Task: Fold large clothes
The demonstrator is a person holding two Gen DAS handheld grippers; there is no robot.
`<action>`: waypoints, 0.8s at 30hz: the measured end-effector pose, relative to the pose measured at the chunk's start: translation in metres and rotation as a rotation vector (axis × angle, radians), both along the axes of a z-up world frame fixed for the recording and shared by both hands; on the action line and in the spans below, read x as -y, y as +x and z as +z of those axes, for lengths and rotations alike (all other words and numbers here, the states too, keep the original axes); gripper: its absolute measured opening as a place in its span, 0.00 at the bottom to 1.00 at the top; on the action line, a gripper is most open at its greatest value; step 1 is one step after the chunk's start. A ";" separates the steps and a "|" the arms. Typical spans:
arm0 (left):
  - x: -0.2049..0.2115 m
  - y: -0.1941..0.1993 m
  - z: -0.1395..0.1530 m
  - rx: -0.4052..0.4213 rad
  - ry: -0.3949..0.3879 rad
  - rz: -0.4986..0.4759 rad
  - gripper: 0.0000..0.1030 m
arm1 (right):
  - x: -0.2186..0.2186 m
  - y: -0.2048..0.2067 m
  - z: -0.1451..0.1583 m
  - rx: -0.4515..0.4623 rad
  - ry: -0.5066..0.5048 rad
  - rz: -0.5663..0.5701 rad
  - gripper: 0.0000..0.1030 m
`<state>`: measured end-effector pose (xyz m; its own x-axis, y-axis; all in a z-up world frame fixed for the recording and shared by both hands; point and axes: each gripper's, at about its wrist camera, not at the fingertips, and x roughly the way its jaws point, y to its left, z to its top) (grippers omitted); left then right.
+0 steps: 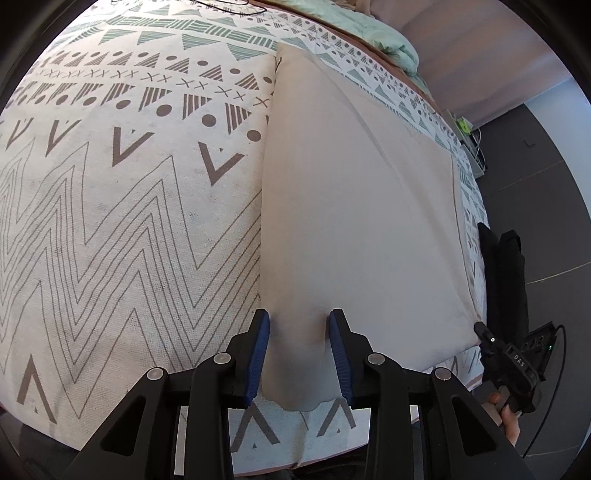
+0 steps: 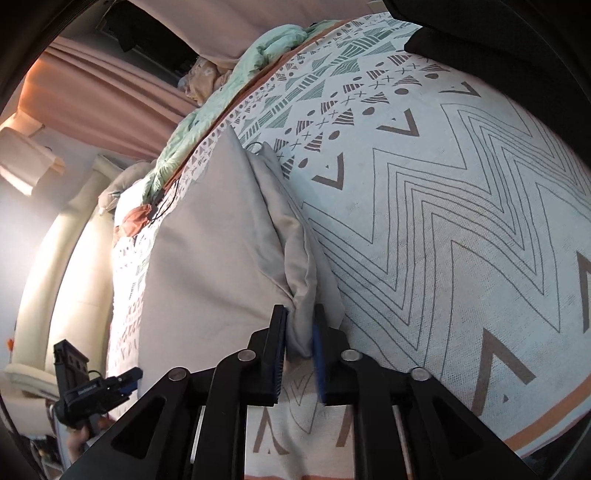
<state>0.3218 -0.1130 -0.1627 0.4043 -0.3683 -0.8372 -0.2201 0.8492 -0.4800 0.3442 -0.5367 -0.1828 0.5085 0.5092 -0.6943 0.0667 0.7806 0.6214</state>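
Hidden, cropped and unclear items, both wrist views

Your beige garment (image 1: 354, 206) runs under the left gripper (image 1: 299, 356), so you cannot see its near hem whole; in the right wrist view its folded edge vanishes between the pads of the right gripper (image 2: 300, 332), whose right pad (image 2: 318, 354) is blurred. The patterned bedspread (image 1: 110, 221) is cut off by the lens rim on every side. Your hand (image 1: 511, 421) shows only partly at the frame's edge. The black cable (image 1: 184, 7) is cropped at the top. The clutter beside the bed (image 1: 471, 136) is too small to identify.
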 end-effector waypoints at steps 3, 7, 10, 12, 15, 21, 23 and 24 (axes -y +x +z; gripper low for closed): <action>0.001 0.000 0.001 0.002 0.004 0.000 0.34 | 0.005 -0.001 0.001 -0.003 -0.022 -0.013 0.55; 0.002 -0.004 0.000 0.000 0.002 0.008 0.35 | 0.007 0.007 -0.012 -0.050 0.035 0.000 0.57; 0.002 -0.006 -0.001 -0.005 -0.001 0.010 0.36 | 0.001 0.016 -0.024 -0.074 0.080 0.034 0.57; 0.001 -0.006 -0.003 -0.013 -0.011 0.014 0.40 | -0.004 0.020 -0.030 -0.084 0.103 0.042 0.57; 0.002 -0.006 -0.008 -0.020 -0.020 0.022 0.45 | -0.010 0.027 -0.032 -0.091 0.116 0.057 0.57; 0.004 -0.002 -0.018 -0.026 -0.048 0.036 0.44 | -0.022 0.033 -0.032 -0.102 0.083 0.109 0.45; 0.006 -0.001 -0.017 -0.023 -0.044 0.027 0.39 | -0.018 0.031 -0.035 -0.110 0.109 0.095 0.37; 0.006 -0.001 -0.016 -0.021 -0.042 0.023 0.34 | -0.016 0.029 -0.035 -0.111 0.123 0.088 0.33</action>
<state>0.3206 -0.1195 -0.1789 0.3956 -0.3936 -0.8298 -0.2502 0.8232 -0.5097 0.3732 -0.5205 -0.2175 0.3823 0.6328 -0.6734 0.0752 0.7050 0.7052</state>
